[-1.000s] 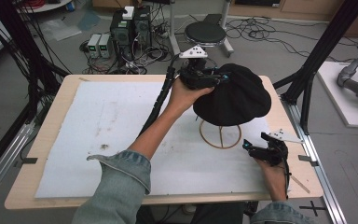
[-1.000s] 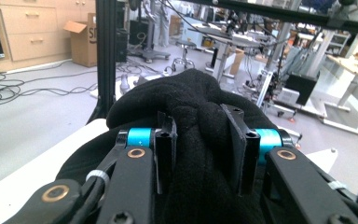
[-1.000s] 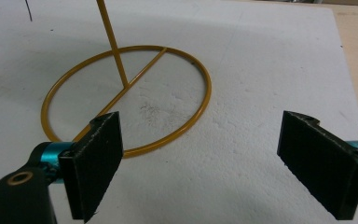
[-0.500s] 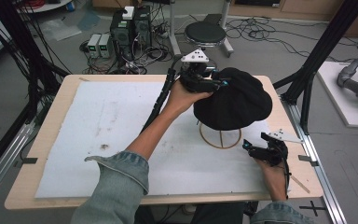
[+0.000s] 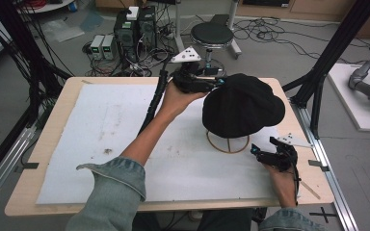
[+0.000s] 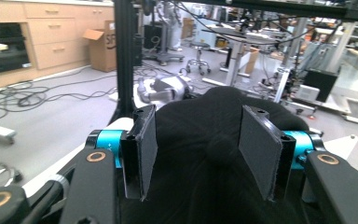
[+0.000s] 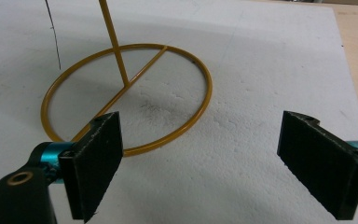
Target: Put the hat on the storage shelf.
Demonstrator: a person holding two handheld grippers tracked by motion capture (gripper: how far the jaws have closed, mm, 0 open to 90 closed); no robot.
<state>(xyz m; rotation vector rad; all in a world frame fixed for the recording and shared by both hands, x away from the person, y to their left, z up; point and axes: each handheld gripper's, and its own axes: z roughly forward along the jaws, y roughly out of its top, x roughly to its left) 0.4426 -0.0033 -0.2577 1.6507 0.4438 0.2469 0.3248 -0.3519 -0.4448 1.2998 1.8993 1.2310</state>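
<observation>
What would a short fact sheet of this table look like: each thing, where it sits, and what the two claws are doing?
hat: black, sits on top of the stand
stand: yellow wire ring base with upright rod, on the white mat
left claw: at the hat's far-left edge, jaws just opened, pads apart from the fabric
right claw: open, low over the mat beside the stand's base

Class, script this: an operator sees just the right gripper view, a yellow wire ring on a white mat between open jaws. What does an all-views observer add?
Operator: What tops that rod?
Observer: A black hat sits on the stand.
Operator: And the other hand?
Observer: The left gripper is at the hat's far left edge. Its jaws have just been opening, and the pads are off the cloth.
</observation>
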